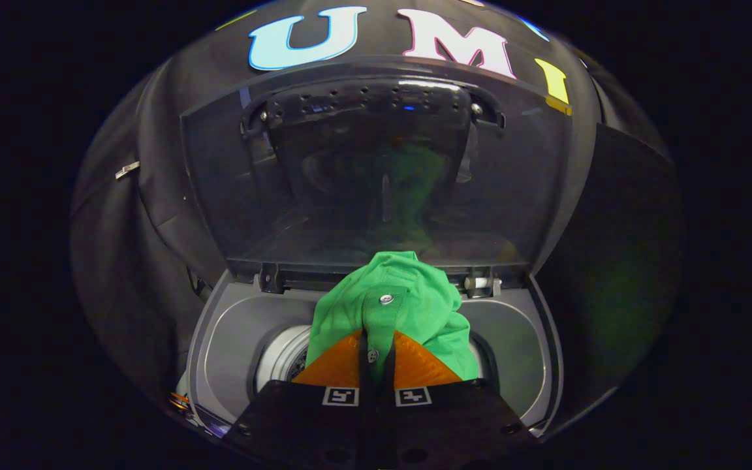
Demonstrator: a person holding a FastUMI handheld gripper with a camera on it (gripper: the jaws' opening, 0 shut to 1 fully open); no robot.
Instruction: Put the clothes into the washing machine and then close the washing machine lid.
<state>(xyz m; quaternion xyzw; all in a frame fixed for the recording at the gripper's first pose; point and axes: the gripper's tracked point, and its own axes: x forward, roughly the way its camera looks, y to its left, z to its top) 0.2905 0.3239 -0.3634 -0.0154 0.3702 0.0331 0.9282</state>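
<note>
Claw (376,356): fingers drawn close together, pinching the buttoned placket of the green shirt between them, so both press on the cloth.
Green shirt (408,294): bunched and hanging from the fingers, held above the round drum opening (281,359) of the washing machine; its far folds reach toward the hinge at the back.
Washing machine (232,333): top-loader, grey top deck around the drum mouth, just ahead of and below the fingers.
Lid (284,176): transparent, standing upright behind the shirt, fully raised.
Step in hand: by my reading, loading, with the shirt over the drum but not yet inside.
Next move: likely lower the shirt into the drum, spread the fingers to drop it, then back clear so no cloth trails on the rim before the lid is swung down.
</note>
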